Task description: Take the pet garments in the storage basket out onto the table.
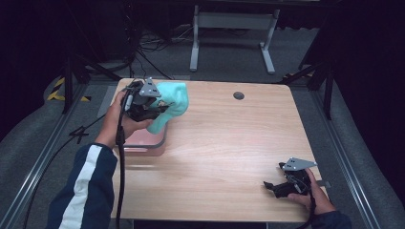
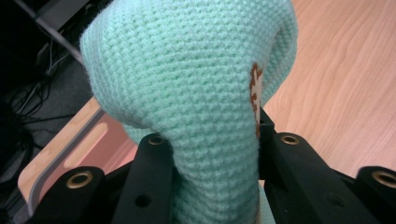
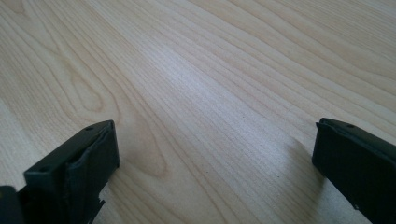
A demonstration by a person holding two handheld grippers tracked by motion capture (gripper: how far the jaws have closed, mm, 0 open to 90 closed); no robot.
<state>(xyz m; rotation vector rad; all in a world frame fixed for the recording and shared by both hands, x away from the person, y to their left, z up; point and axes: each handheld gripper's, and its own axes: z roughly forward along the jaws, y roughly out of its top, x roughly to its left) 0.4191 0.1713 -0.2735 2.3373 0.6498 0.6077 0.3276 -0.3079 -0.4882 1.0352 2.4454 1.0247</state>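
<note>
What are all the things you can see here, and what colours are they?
knitted hat: one, mint green with a small brown mark, pinched in the left tongs, lifted above the table's far left part.
pink box: one, pink, on the table's left edge under the left hand.
table: one, light wood, with a dark round hole near the far edge.
white frame: one, on the grey floor behind the table.
left tongs: black, shut on the hat.
right tongs: black, open, low over bare wood at the near right.
</note>
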